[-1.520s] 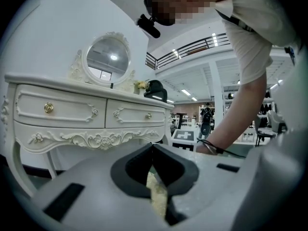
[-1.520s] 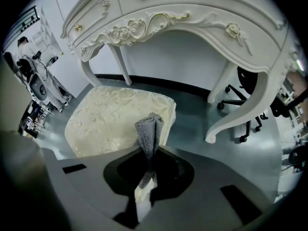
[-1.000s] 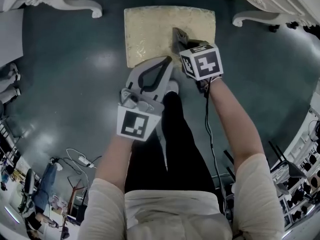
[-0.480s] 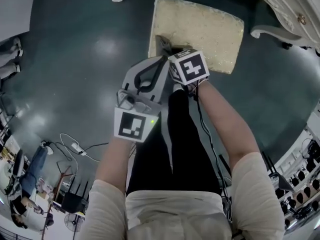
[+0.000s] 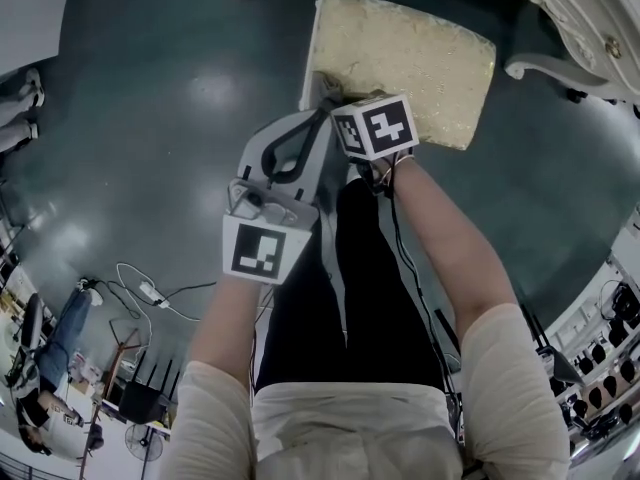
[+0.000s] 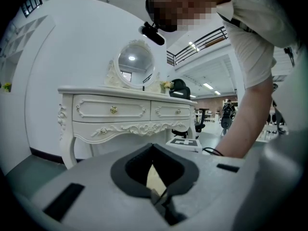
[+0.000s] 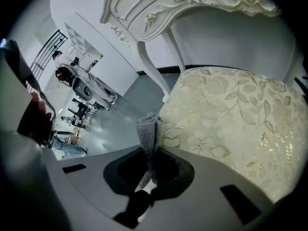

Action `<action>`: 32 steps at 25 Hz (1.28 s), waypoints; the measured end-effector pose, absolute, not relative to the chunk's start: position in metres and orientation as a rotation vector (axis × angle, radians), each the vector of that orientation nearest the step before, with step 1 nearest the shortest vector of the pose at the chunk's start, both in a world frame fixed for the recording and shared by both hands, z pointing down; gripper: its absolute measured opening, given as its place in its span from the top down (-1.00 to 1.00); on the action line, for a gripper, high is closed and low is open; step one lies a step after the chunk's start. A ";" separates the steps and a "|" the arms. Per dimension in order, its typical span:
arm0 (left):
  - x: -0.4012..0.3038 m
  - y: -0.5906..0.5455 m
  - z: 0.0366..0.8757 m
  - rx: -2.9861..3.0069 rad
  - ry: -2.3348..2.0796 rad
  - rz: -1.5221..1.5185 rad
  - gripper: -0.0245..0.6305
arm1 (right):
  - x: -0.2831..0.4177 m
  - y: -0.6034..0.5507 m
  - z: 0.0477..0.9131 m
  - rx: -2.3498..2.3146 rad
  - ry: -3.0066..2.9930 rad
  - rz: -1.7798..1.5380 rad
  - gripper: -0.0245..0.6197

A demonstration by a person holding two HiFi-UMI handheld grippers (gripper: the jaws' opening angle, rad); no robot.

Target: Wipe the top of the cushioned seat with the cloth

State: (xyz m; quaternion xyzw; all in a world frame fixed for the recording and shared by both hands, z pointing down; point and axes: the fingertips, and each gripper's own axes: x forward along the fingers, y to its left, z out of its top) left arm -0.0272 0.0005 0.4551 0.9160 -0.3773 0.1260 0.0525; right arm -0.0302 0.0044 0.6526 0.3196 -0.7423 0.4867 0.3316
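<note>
Ribbed cloth (image 7: 148, 129), glossy brocade cushioned seat (image 7: 231, 124)

1. The grey plastic left gripper (image 5: 322, 120) points forward, away from the body. Its jaws are closed tip to tip with nothing between them.
2. Its black-and-white marker cube (image 5: 262, 251) sits at the rear, just above the wrist. The bare left forearm (image 5: 225, 323) runs straight forward from a cream short sleeve (image 5: 205, 408).
3. The right gripper (image 7: 150, 154) is held just ahead and to the right of the left one. Its jaws are pressed together on a folded grey cloth (image 7: 148, 129) that sticks out past the tips.
4. The bare right forearm (image 5: 450, 253) reaches forward and angles inward towards the left gripper.
5. The two grippers sit close side by side; whether they touch cannot be told.
</note>
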 end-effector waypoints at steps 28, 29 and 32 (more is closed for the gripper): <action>0.086 0.019 0.457 2.910 -0.833 0.364 0.92 | 0.137 0.043 0.656 1.116 -1.764 1.307 0.83; 0.090 0.020 0.458 2.914 -0.821 0.367 0.92 | 0.144 0.046 0.656 1.128 -1.757 1.310 0.83; 0.101 0.025 0.460 2.927 -0.786 0.374 0.92 | 0.162 0.053 0.656 1.162 -1.740 1.324 0.83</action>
